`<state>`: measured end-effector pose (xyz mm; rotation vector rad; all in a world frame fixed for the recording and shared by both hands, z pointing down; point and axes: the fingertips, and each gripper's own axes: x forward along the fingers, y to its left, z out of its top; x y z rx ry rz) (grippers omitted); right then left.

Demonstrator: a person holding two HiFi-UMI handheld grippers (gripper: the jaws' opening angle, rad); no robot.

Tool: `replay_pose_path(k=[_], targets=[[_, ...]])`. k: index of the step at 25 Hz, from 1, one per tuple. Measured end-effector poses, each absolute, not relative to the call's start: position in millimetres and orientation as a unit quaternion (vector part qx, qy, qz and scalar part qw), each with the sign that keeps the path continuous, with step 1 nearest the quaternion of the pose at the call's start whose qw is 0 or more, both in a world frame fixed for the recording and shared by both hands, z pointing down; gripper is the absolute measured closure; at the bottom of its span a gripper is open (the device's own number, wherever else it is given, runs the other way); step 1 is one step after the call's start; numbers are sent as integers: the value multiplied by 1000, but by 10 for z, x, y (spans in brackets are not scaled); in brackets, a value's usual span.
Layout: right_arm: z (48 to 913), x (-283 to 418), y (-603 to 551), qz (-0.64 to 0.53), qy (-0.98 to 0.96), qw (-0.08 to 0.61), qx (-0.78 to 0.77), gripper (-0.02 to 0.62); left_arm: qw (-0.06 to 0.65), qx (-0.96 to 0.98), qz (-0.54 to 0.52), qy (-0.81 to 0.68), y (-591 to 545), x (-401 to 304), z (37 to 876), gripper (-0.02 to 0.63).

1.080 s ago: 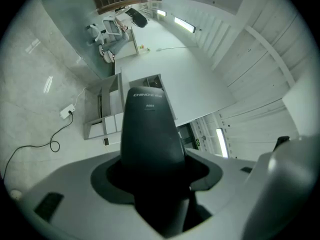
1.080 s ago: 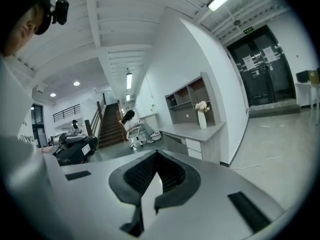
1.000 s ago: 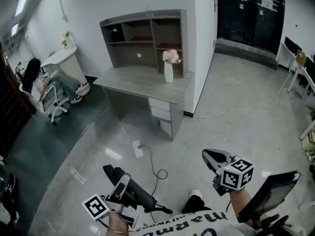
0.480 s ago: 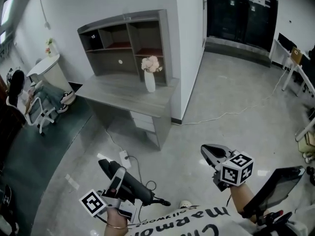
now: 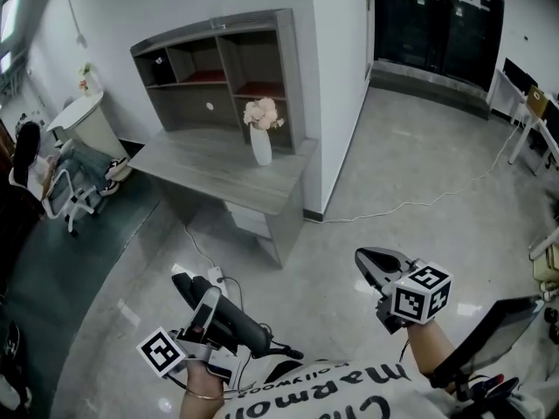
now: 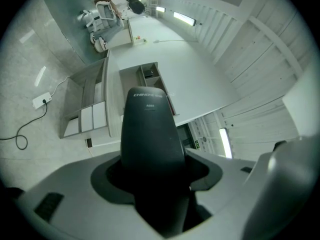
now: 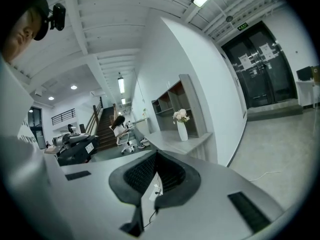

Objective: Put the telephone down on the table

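Fingers (image 6: 65,196) of left gripper (image 5: 203,308) clamped dark telephone (image 5: 238,326), well short of far bench (image 5: 201,160); right gripper (image 5: 371,264) closed, empty. Judgement: carry level, set flat left of vase (image 5: 261,144).

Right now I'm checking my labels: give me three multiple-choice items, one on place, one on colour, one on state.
1. Where does the tall white vase of pale flowers stand? A. on the grey wood-grain desk B. on the floor C. on a chair
2. The long plastic telephone handset is: A. white B. red C. black
3. The left claw is: A. open, empty B. shut on the handset C. out of view
A, base on desktop; C, dark throughout; B, jaws clamp it.
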<state>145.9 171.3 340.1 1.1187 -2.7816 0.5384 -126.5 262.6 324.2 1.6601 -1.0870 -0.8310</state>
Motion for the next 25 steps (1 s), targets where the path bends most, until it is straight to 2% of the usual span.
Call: replay_pose_path(k=[10,17,25], targets=[[3671,1355,1391,191,-910,80,360,584,503,662,-334,-444,2058,-1306,3426,330],[3664,1409,759,207,-890,62,400,584,514,674,-312,-430,1223,-1417,3479,330],[3593,1078,-7,209,-885,64,412,584,519,689,-299,-408,241,-1647,3324,330]])
